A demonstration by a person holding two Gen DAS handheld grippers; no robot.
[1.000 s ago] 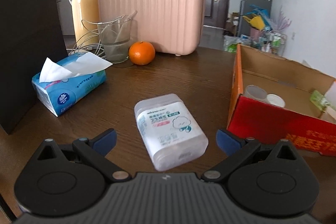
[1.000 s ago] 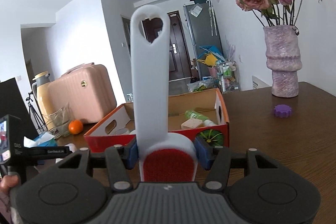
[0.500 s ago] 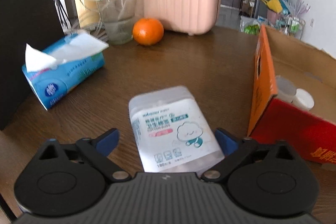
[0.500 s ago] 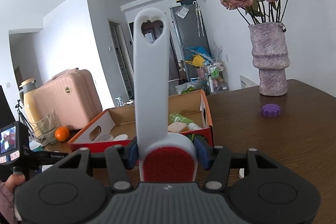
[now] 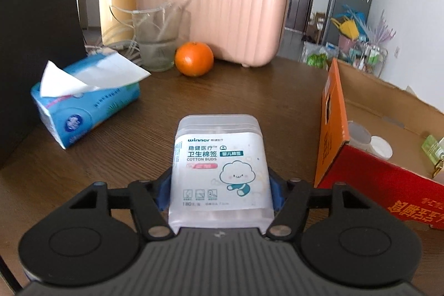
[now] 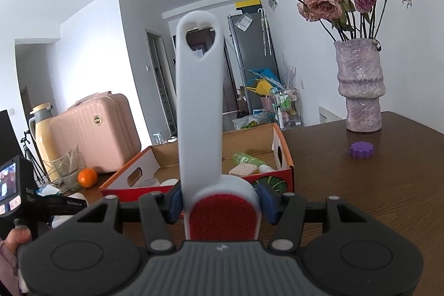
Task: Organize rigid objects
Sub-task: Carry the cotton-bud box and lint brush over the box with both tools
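Cotton-bud box (image 5: 220, 171) sat clamped between the left tool's (image 5: 220, 192) pads, low over the tabletop (image 5: 236, 90), the carton (image 5: 333, 129) just right of it, likely its destination. The right tool (image 6: 220, 199) gripped a lint brush (image 6: 202, 107) by its head, handle pointing forward, probably for the same carton.

The left hand-held gripper (image 5: 220, 189) sat low over the bench (image 5: 249, 93), its blue pads (image 5: 163, 192) pressed against both sides of a cotton bud box (image 5: 219, 171). The right hand-held gripper (image 6: 220, 201) was raised, fingers clamped on the head of a lint brush (image 6: 205, 129) standing upright. The person's left hand (image 6: 12, 243) showed at the right view's edge.
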